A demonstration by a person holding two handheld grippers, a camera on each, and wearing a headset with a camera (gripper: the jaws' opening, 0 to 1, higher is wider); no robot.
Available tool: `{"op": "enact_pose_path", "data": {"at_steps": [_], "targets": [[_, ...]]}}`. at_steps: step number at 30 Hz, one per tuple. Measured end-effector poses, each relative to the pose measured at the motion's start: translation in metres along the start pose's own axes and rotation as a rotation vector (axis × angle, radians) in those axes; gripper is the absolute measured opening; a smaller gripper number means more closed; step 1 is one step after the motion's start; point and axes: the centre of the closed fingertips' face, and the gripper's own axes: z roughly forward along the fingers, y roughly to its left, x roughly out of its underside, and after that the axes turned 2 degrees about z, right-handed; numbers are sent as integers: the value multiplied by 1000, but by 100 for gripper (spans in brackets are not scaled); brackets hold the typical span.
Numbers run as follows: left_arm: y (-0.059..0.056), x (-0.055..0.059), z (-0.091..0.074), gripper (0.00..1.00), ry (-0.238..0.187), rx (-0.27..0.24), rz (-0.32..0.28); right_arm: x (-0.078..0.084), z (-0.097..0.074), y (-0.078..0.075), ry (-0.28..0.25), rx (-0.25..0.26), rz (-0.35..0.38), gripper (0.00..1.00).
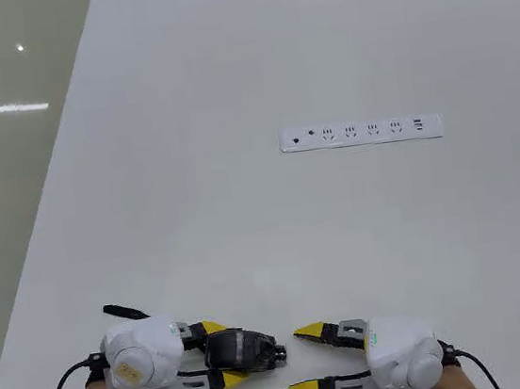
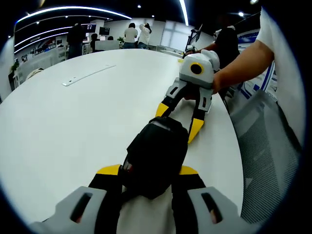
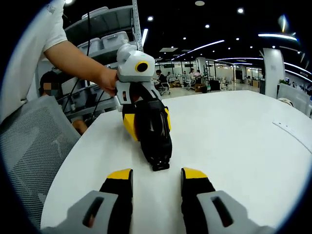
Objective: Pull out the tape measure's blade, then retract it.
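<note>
Black tape measure point(image 2: 156, 156) sits clamped between the left tool's point(image 1: 224, 353) yellow-tipped jaws, low over the near edge of the white table point(image 1: 242, 206), nose pointing at the right tool point(image 3: 157, 173). That one's jaws stand apart, just short of the case, not touching. Both tools face each other. A power strip point(image 1: 361, 132) lies well beyond, with an open office and people behind.
</note>
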Motion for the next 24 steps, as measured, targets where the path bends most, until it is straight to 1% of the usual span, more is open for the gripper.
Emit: {"op": "enact_pose_path", "data": {"at_steps": [8, 13, 15, 18, 20, 24], "targets": [[0, 0, 0, 36, 1, -4, -3, -2, 4, -2, -9, -18, -31, 36], [0, 0, -1, 36, -1, -4, -10, -4, 8, -1, -12, -32, -51, 32], [0, 0, -1, 36, -1, -4, -8, -5, 9, -2, -12, -31, -65, 31], [0, 1, -1, 36, -2, -5, -9, -6, 11, -1, -22, -37, -55, 30], [0, 1, -1, 36, -4, -6, -13, -6, 13, 1, -28, -47, -56, 26], [0, 1, -1, 36, -4, -6, -18, -7, 14, -1, -35, -49, -54, 24]]}}
